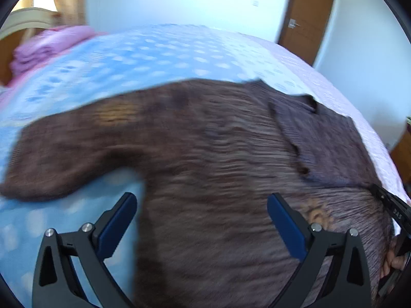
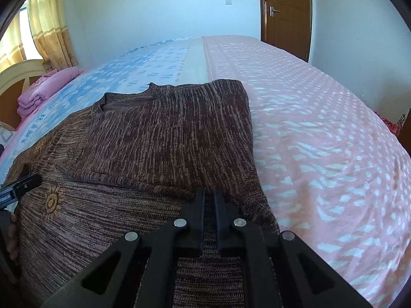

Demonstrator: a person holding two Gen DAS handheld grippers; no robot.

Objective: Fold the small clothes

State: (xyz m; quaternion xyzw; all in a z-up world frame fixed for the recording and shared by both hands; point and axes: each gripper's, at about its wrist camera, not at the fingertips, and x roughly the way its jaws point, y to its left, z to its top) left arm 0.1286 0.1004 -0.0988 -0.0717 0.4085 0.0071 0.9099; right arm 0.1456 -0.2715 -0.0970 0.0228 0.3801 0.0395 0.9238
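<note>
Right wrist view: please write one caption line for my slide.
Right gripper, nearly shut, at the folded brown sweater on a pink and blue bed sheet.

The brown sweater point(image 2: 164, 128) is coarse ribbed knit; the bedsheet point(image 2: 321, 133) smooth printed cloth; the door point(image 2: 285, 7) glossy wood, upper right.

Pale walls point(image 2: 154, 12), brown door point(image 2: 285, 12), sunlit yellow curtains point(image 2: 48, 38).
</note>
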